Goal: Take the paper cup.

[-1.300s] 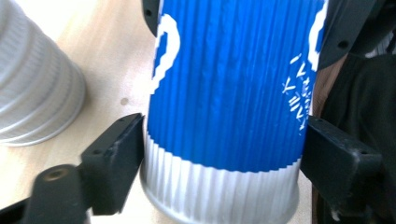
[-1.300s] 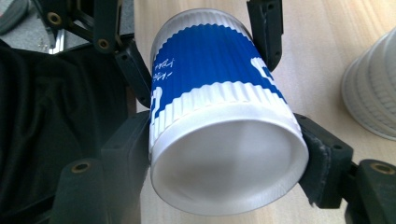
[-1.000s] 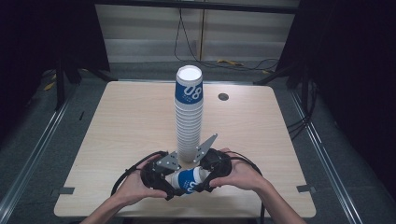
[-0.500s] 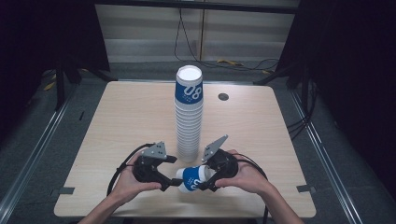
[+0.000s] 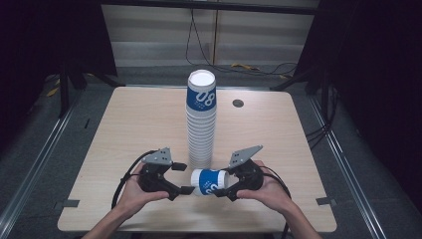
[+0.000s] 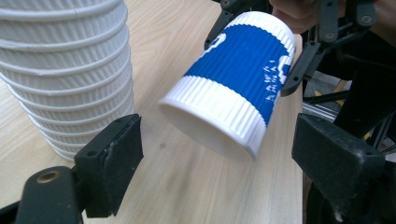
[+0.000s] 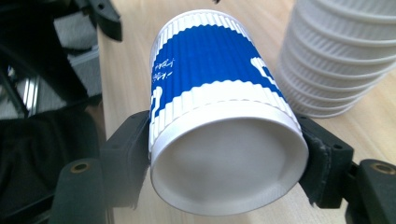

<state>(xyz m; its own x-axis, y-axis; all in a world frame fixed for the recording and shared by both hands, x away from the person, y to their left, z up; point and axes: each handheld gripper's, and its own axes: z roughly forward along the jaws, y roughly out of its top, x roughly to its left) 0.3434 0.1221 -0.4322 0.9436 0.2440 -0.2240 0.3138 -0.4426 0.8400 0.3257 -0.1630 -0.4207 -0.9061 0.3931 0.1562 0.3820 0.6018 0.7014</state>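
**Single cup held sideways between the two grippers, in front of the stack**

In the high view the right gripper [image 5: 222, 185] sits at about five o'clock from the table's centre, its jaws clamped on the closed base end of a blue-and-white ribbed paper cup [image 5: 209, 181]. The cup lies on its side, clear of the table [image 5: 124, 119], with its mouth pointing toward nine o'clock, at the left gripper [image 5: 182, 178]. In the right gripper view the two black pads press the cup's [image 7: 219, 126] white bottom band from either side, at three and nine o'clock of its round base.

The left gripper stands at about seven o'clock from the table's centre, jaws spread wide and holding nothing. In the left gripper view the cup's [image 6: 233, 88] open rim hangs between and beyond the two pads, touching neither.

The tall stack of cups [image 5: 201, 119] stands upright at the table's centre, just at twelve o'clock of the held cup and apart from it. A small dark disc [image 5: 238, 103] lies on the tabletop at about two o'clock of the stack.
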